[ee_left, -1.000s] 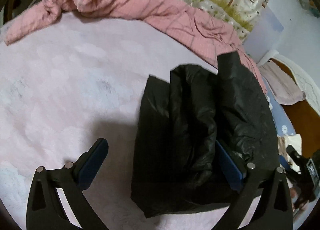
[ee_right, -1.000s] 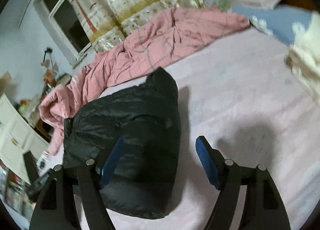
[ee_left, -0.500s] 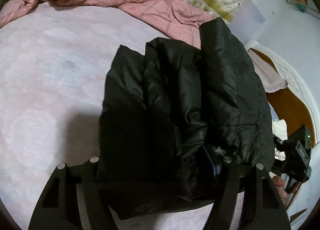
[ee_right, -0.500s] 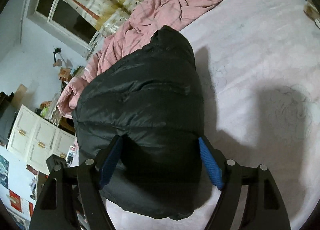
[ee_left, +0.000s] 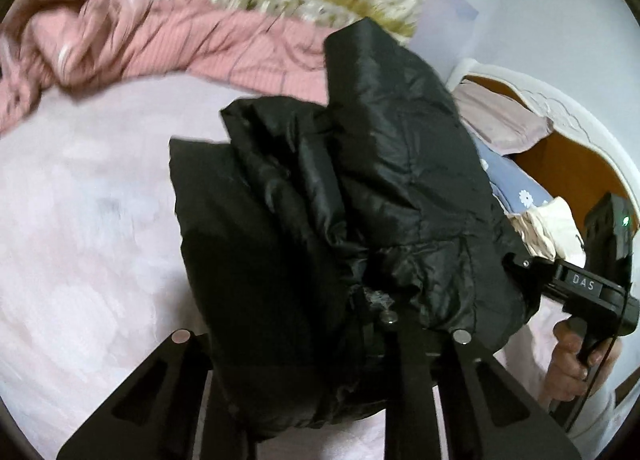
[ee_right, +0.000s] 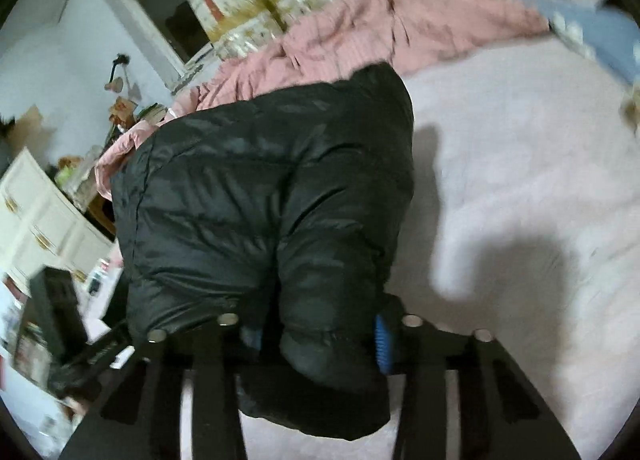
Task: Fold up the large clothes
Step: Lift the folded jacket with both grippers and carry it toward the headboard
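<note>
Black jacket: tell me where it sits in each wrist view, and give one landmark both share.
Left wrist: the black jacket fills the centre and lower middle.
Right wrist: it fills centre-left, down to the bottom edge.
Shared landmark: the pink blanket behind the jacket.

Both hand-held grippers point forward and downward. The left hand-held gripper [ee_left: 348, 324] is closing, its jaws drawn close together and its fingertips buried in black cloth. The right hand-held gripper [ee_right: 320, 334] is closing too, with black padded cloth bulging between its blue pads [ee_right: 383, 344]. The person's right hand [ee_left: 576, 360] grips its handle.
</note>
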`<state>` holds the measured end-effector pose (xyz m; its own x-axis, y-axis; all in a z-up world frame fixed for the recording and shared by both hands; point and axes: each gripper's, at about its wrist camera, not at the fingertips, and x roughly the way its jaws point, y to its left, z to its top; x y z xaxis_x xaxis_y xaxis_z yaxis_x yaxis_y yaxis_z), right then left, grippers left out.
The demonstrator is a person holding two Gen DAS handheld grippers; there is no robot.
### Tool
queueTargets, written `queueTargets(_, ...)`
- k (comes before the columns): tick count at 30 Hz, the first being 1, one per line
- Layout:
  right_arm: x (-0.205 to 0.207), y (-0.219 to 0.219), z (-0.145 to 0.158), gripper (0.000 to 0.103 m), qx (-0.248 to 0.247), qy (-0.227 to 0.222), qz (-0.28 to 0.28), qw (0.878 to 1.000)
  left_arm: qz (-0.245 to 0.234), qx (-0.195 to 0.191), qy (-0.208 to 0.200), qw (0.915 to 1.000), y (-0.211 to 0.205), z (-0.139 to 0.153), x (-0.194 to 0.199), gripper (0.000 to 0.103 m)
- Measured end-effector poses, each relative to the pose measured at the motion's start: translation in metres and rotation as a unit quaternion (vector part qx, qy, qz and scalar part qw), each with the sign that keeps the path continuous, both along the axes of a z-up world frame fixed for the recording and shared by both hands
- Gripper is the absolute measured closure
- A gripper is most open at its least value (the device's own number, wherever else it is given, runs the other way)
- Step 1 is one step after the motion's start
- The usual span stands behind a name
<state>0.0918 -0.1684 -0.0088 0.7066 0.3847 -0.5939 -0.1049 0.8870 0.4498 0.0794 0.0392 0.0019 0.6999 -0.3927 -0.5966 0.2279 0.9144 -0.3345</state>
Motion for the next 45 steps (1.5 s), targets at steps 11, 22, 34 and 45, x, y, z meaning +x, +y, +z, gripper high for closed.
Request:
queueTargets(11, -0.037, 0.006, 0.046, 0.07, -0.074, -0.105, -0.022, 0.991, -0.002, 0.072, -0.078, 0.9943, -0.017, 0.026, -0.015, 0.085)
queueTargets(22, -0.067, -0.002, 0.087, 0.071, -0.108, -0.168, -0.047, 0.979, -0.02, 0.095, -0.145, 0.9846, -0.039, 0.062, -0.021, 0.085)
queueTargets(34, -0.132, -0.145, 0.193, 0.072, -0.154, -0.304, -0.27, 0.901, -0.137, 0.067, -0.279, 0.9481, -0.216, 0.172, 0.015, 0.085)
queueTargets(45, -0.166, -0.304, 0.159, 0.072, -0.241, -0.284, -0.45, 0.811, -0.223, 0.003, -0.304, 0.9263, -0.41, 0.128, 0.045, 0.085)
